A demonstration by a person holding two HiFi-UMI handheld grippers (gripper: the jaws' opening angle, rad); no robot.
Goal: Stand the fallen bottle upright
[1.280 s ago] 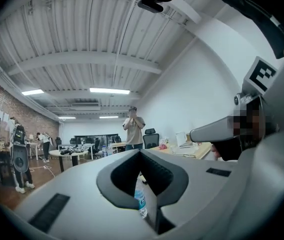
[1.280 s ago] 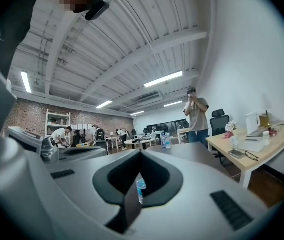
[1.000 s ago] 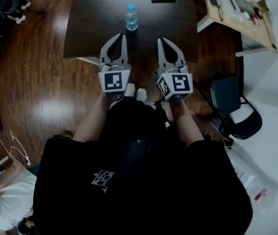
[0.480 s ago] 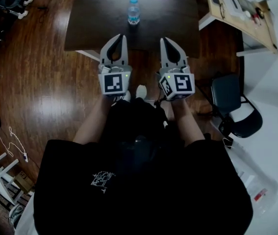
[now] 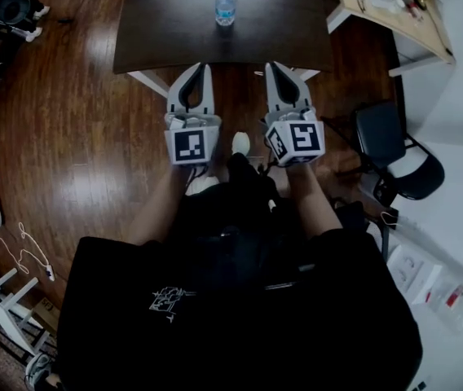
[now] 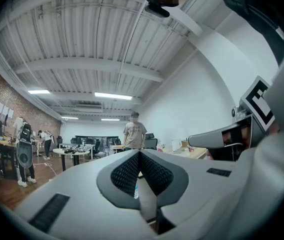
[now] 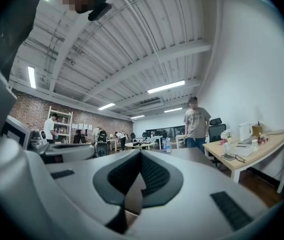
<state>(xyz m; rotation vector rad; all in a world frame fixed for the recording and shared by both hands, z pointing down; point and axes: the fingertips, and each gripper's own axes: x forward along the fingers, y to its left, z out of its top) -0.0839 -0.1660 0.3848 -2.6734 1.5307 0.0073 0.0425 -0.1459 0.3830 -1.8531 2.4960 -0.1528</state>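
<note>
Holding both tools side by side in the middle of the head view, just above the black shirt [image 5: 240, 300] — left gripper [image 5: 205, 68] and right gripper [image 5: 270, 66], each with jaws pressed fully together and gripping nothing. Showing the same in each gripper view: ribbed pads meeting in a closed wedge on the left gripper [image 6: 139, 153] and on the right gripper [image 7: 141, 153], with no object between them. Pointing level toward the top of the frame, tips lying just short of the near edge of the table [image 5: 166, 39], over the wood floor [image 5: 77, 161].

Standing further up, at top centre on the dark tabletop and well apart from both grippers: the bottle [image 5: 226, 2], blue cap up, already looking upright rather than fallen. Peeking low behind the closed pads in the left gripper view as a sliver of what looks like the bottle [image 6: 136, 189]. Showing small above the jaw line in the right gripper view as the bottle [image 7: 166, 144].

Judging the risks from here — reaching in with shut jaws and nudging a tall, narrow, probably light bottle, tipping it over and sending it rolling toward a table edge. Catching a level gripper nose on the table's near edge and jolting the top. Stepping blind toward the chair [image 5: 394, 149] at right, or onto the cables [image 5: 19, 243] at lower left. Crowding the person [image 7: 197, 121] standing beyond the table.
</note>
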